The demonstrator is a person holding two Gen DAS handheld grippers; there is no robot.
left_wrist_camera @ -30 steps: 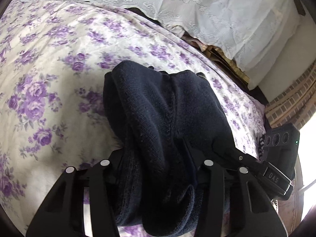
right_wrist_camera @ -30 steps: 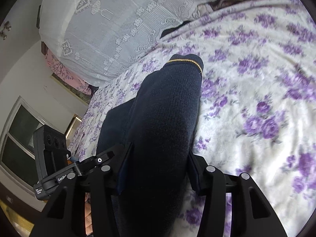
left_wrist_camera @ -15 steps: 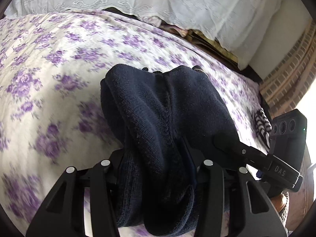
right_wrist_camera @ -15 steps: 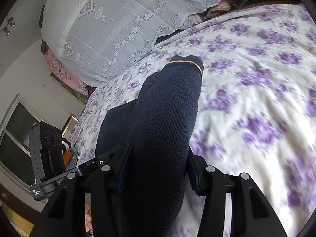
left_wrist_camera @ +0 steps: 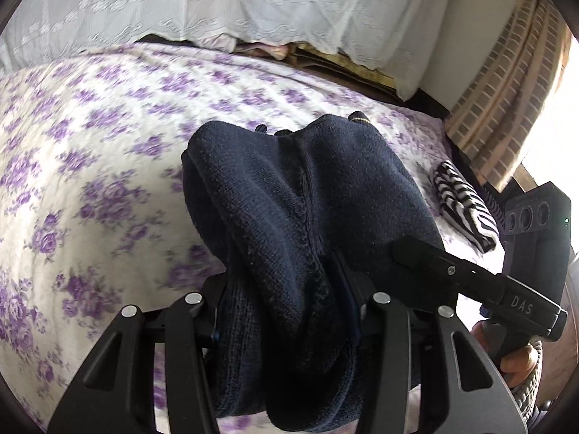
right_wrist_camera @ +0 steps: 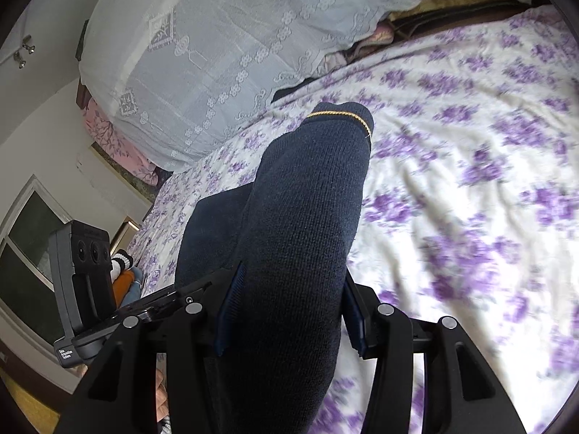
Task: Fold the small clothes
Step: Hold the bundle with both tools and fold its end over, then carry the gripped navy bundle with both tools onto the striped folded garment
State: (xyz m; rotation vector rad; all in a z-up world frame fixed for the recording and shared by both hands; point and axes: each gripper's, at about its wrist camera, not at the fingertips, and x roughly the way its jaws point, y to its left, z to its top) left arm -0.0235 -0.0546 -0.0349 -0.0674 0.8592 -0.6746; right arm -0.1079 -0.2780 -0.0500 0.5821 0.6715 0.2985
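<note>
You are pinching a dark navy knitted garment point(left_wrist_camera: 311, 217) in both grippers, the left gripper point(left_wrist_camera: 286, 311) and the right gripper point(right_wrist_camera: 289, 311) each pressing their fingers onto bunched fabric. It is hanging above the purple-flowered bedspread point(left_wrist_camera: 90, 166), near a striped black-and-white cloth point(left_wrist_camera: 463, 206).

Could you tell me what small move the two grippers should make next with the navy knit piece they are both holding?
Probably lower it onto the floral bedspread and lay it flat. The left gripper and right gripper are both clamped on the navy knit garment, which hangs bunched above the bed, so no fold can be set until it rests on the surface.
</note>
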